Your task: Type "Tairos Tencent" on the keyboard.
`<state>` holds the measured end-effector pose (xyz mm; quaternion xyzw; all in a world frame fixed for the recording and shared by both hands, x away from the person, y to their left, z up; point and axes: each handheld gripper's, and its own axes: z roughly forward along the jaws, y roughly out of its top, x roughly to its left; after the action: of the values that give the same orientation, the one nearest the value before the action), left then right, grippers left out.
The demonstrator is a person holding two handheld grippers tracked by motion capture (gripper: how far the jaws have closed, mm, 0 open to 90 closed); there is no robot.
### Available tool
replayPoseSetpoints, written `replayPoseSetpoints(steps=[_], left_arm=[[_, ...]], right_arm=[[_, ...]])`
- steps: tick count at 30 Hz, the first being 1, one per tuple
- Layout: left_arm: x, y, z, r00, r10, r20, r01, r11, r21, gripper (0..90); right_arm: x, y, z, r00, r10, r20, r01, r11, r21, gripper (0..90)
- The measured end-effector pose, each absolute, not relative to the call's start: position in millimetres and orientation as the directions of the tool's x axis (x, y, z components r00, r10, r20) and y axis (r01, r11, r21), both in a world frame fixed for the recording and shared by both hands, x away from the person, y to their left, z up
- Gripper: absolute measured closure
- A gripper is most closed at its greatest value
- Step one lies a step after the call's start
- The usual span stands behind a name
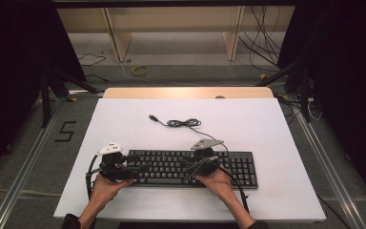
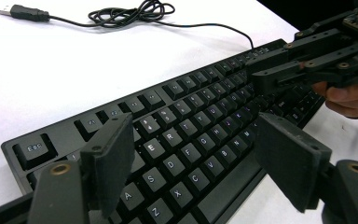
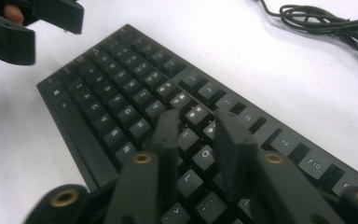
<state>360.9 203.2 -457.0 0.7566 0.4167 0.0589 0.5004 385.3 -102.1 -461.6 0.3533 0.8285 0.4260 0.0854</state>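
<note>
Hovering over black plastic keyboard (image 1: 190, 168): left hand-held gripper (image 2: 196, 163) released wide, right hand-held gripper (image 3: 196, 135) narrowed, grasping nothing. Better to press one key squarely, avoiding neighbours.

Keyboard (image 1: 190, 168) lying across near table (image 1: 124, 124) edge; coiled cable (image 1: 183, 123) sitting behind it, blocking centre. Wide bare surface lying open left, right, far side.

keyboard (image 2: 191, 140): black plastic, matt case, keycaps with a slight sheen
cable (image 2: 130, 13): thin black rubbery cord, a bit glossy
worktop (image 1: 124, 124): plain white, smooth and matt, light wood edge at the far side
left gripper (image 2: 191, 158): matt black plastic, kinda grainy, brass-looking rivets
right gripper (image 3: 196, 135): same matt black plastic
</note>
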Motion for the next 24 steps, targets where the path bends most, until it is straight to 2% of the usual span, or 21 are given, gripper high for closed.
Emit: replayPoseSetpoints(steps=[8, 24], left_arm=[[357.7, 204.6, -457.5, 0.650, 0.684, -0.331, 0.567, -0.146, 0.811, 28.5], [352.7, 205.2, -459.5, 0.655, 0.681, -0.327, 0.562, -0.151, 0.813, 28.4]], right_arm=[[388.3, -97.6, -466.8, -0.735, 0.663, 0.142, 0.521, 0.418, 0.744, 88.0], [390.9, -96.6, -471.1, -0.733, 0.665, 0.142, 0.532, 0.431, 0.729, 90.0]])
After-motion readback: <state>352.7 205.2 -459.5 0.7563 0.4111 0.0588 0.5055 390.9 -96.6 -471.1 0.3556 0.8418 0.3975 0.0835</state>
